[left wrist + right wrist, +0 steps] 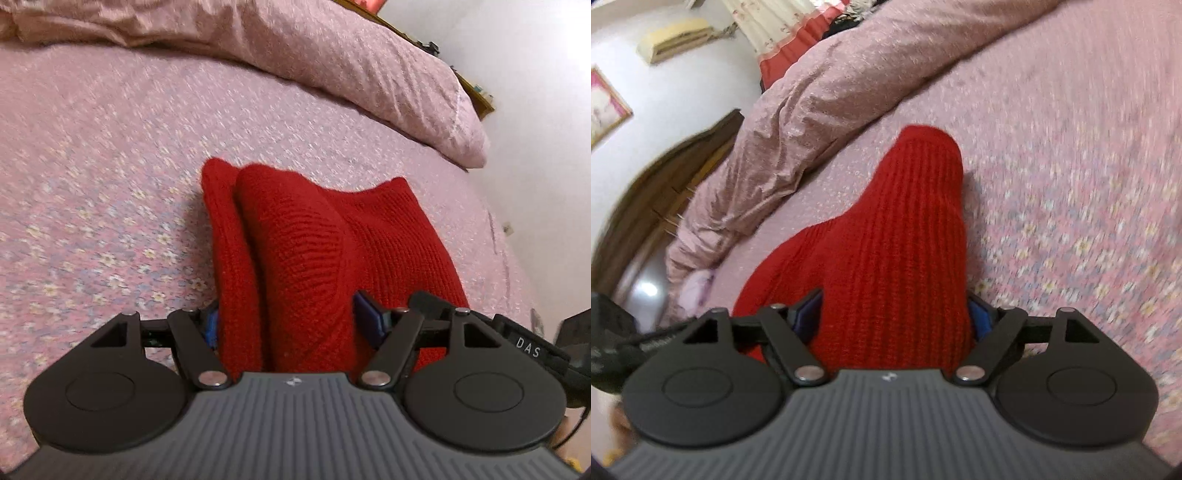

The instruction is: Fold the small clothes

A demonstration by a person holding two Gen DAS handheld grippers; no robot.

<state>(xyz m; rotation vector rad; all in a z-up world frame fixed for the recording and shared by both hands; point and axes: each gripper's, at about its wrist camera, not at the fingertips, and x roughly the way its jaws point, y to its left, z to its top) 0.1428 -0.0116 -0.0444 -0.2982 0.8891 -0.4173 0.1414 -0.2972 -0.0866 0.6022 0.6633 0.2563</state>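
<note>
Below the rumpled pink duvet (332, 55), red knitted garment (295, 240) lies part-folded – both grippers' (284, 321) (894, 317) jaws straddle bunched folds, grip unclear – flattening remains

Pretty cozy bedroom: bed (110, 155) has a pink floral sheet, with a dusty-pink quilt (820, 85) bunched along the far side. White walls (683, 85), an old cream AC unit (676, 38) up high, a pink framed picture (605, 105), floral curtains (775, 26), dark wooden door (665, 192).
</note>
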